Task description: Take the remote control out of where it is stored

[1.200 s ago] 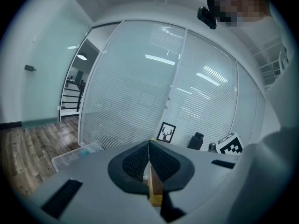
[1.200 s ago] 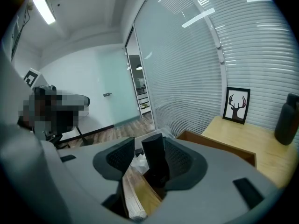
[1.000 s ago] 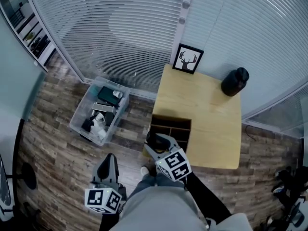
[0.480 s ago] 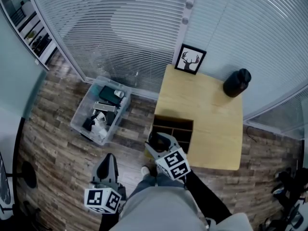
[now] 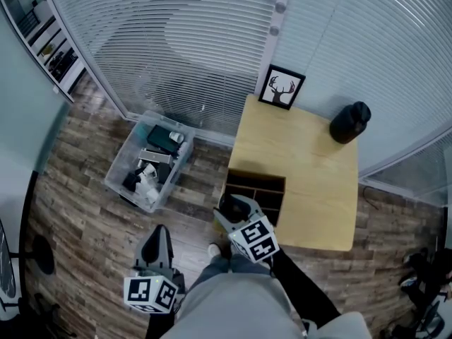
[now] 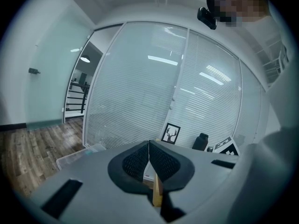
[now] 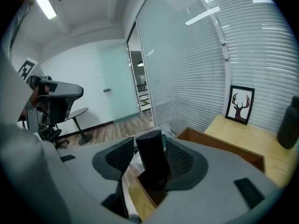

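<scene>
Wooden cabinet, remote control partly hidden

Wood-plank floor all round. Slatted blinds behind glass walls at the back. Light wooden bench up against them, framed deer picture at its far corner. Clear plastic bin on the floor nearby. Shelving off to the left, strip light overhead.

No words, brands or numbers can be read; the marker cubes at the frame's bottom carry only square patterns.
</scene>
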`<act>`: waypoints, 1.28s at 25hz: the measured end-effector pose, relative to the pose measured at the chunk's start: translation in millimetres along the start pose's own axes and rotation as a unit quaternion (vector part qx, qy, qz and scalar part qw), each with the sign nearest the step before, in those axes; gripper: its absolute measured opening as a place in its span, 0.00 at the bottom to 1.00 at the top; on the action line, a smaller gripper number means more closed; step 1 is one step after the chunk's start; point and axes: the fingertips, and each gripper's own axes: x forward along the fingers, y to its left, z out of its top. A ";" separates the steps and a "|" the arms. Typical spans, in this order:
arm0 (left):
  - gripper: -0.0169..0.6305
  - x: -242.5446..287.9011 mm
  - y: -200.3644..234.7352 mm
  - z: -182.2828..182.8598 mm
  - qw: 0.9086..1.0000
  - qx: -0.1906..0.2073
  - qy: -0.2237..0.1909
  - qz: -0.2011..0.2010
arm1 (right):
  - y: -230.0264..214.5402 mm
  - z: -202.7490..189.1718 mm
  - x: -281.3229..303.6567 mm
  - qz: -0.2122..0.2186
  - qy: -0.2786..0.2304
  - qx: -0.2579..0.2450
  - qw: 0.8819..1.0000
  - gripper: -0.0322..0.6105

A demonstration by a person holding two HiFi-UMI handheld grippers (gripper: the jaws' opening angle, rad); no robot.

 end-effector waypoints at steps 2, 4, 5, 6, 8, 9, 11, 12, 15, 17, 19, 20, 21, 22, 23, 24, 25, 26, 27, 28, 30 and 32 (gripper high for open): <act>0.04 0.1 0.1 0.4 1.000 -0.001 -0.002 0.001 | -0.7 0.0 1.0 0.000 -0.003 0.004 1.000 0.35; 0.04 -1.0 -0.3 2.7 1.000 -0.002 -0.005 0.001 | -1.4 -1.2 0.8 0.000 -0.002 0.010 1.000 0.35; 0.04 -1.6 -0.5 4.1 1.000 -0.002 -0.006 0.001 | -1.6 -1.9 0.6 0.000 0.001 0.011 1.000 0.35; 0.04 -1.9 -0.5 5.3 1.000 -0.003 -0.007 0.002 | -1.9 -2.0 0.5 -0.001 0.003 0.012 1.000 0.35; 0.04 -1.8 -0.2 6.9 1.000 -0.002 -0.007 0.002 | -2.5 -0.6 1.0 -0.002 0.004 0.010 1.000 0.35; 0.04 -1.6 -0.1 7.1 1.000 -0.002 -0.007 0.002 | -2.7 0.2 1.5 -0.002 0.003 0.008 1.000 0.35; 0.04 -1.6 0.4 6.7 1.000 -0.002 -0.007 0.002 | -2.2 -0.5 2.6 -0.001 0.003 0.006 1.000 0.35; 0.04 -1.5 0.6 6.2 1.000 -0.002 -0.007 0.003 | -1.7 -1.7 3.2 0.000 0.004 0.006 1.000 0.35; 0.04 -0.6 1.2 5.4 1.000 -0.002 -0.004 0.004 | 1.0 -0.4 4.1 0.004 0.010 0.005 1.000 0.35; 0.04 0.3 1.2 6.0 1.000 -0.003 -0.004 0.005 | 1.9 1.5 4.3 0.006 0.015 0.006 1.000 0.35; 0.04 1.4 1.0 6.3 1.000 -0.003 -0.005 0.005 | 0.6 1.4 4.9 0.003 0.015 0.006 1.000 0.35; 0.04 2.0 1.1 6.1 1.000 -0.003 -0.005 0.005 | -0.1 1.0 5.4 0.002 0.015 0.005 1.000 0.35; 0.04 2.2 1.4 5.7 1.000 -0.002 -0.005 0.006 | -0.4 0.7 6.0 0.001 0.015 0.004 1.000 0.35; 0.04 1.7 1.9 5.5 1.000 -0.002 -0.005 0.006 | 0.2 0.4 6.3 0.000 0.015 0.003 1.000 0.35; 0.04 0.7 2.5 5.6 1.000 -0.002 -0.005 0.006 | 1.5 0.4 6.4 0.000 0.016 0.002 1.000 0.35; 0.04 -0.7 2.8 6.0 1.000 -0.003 -0.005 0.006 | 3.2 0.6 6.1 0.000 0.016 0.001 1.000 0.35; 0.04 -1.7 3.0 6.4 1.000 -0.003 -0.006 0.005 | 4.4 0.7 5.8 -0.001 0.016 -0.001 1.000 0.35; 0.04 -2.2 3.0 6.6 1.000 -0.003 -0.006 0.005 | 5.1 0.6 5.6 -0.001 0.017 -0.001 1.000 0.35; 0.04 -2.0 2.9 6.7 1.000 -0.003 -0.005 0.005 | 5.2 0.4 5.6 -0.001 0.017 -0.002 1.000 0.35; 0.04 -1.4 2.8 6.7 1.000 -0.003 -0.005 0.005 | 4.9 0.2 6.0 -0.001 0.018 -0.003 1.000 0.35; 0.04 1.0 2.6 6.6 1.000 -0.002 -0.005 0.004 | 3.5 -0.5 7.5 0.000 0.018 -0.004 1.000 0.35; 0.04 3.1 2.1 5.9 1.000 -0.002 -0.005 0.005 | 2.3 -1.8 8.4 0.001 0.019 -0.007 1.000 0.35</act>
